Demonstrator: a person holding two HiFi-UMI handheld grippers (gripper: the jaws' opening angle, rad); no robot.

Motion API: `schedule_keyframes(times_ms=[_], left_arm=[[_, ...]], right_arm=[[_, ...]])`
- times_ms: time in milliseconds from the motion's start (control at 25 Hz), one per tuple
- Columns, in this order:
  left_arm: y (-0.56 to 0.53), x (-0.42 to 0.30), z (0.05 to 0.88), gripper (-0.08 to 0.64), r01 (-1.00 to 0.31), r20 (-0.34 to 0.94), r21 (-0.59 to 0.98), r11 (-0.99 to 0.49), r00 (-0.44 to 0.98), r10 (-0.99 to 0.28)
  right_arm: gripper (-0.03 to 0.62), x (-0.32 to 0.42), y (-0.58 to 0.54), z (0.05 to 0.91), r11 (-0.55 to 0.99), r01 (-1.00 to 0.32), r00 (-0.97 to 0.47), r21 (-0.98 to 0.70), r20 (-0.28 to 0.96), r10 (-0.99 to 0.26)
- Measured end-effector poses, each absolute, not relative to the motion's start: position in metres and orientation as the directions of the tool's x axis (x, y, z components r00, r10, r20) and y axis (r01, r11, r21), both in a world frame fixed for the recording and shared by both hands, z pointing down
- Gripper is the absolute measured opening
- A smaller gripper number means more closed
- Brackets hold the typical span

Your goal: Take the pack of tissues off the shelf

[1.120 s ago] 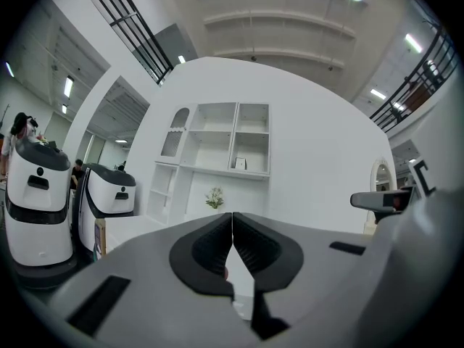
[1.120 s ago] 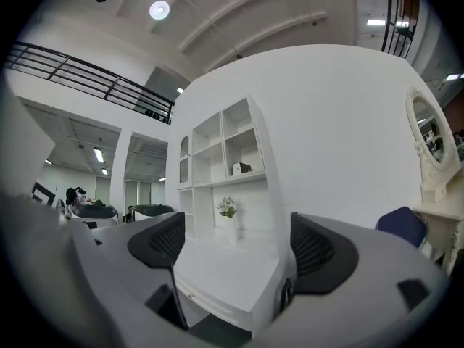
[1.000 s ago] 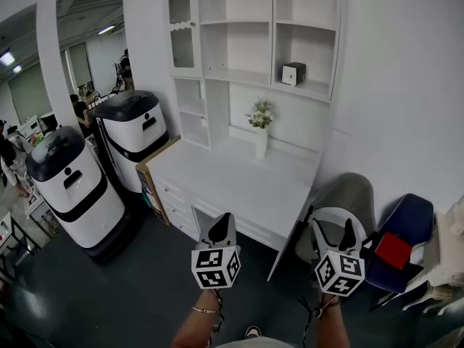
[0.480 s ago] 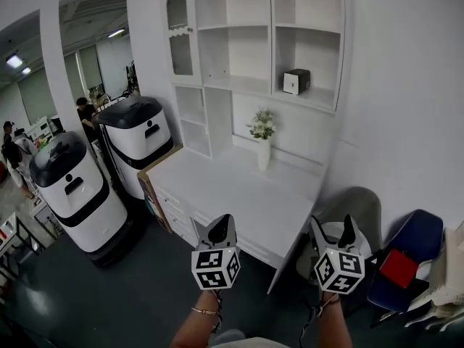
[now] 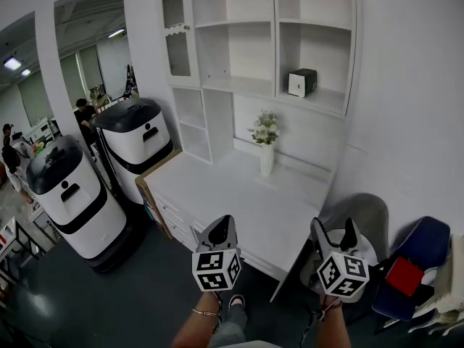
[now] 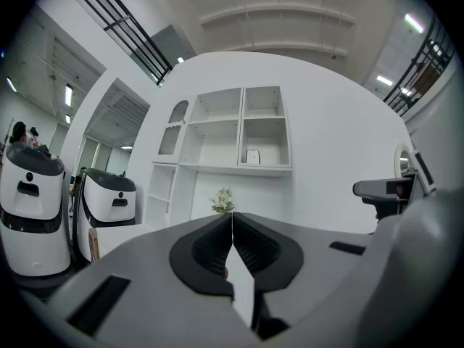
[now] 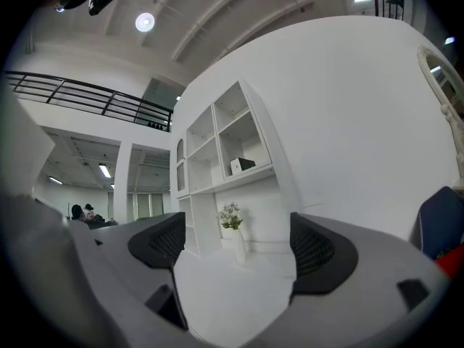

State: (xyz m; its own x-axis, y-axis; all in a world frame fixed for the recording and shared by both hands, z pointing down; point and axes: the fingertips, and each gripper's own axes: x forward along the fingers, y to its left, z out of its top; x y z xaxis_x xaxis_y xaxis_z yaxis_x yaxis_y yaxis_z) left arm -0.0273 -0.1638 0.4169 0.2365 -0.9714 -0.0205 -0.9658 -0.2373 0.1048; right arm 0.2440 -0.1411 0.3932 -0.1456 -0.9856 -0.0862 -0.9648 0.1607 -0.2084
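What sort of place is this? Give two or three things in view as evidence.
Probably a lab or open office with a mock study corner: a white desk and shelf unit against a wall, two large white-and-black machines beside it, people farther back.

Left tongs (image 5: 224, 222), right tongs (image 5: 333, 226) grey; black pads (image 6: 255, 249); marker cubes (image 5: 216, 269).

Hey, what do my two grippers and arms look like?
The left gripper and right gripper are light grey, with pointed tongs lined by black textured pads. Each carries a white cube printed with black square markers. A thin bracelet circles the left wrist; a dark cord hangs at the right. No sleeves show.
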Motion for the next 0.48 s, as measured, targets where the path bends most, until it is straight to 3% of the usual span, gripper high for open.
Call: schedule_keyframes(times_ms=[480], left_arm=[[-0.302,-0.043,0.393,0.018,-0.944,-0.068,0.143,-0.299,0.292,-0.954]], right_arm=[[0.44,0.235,-0.254,0.368,0.086,-0.983,-0.073,-0.164,-0.088,-0.993]])
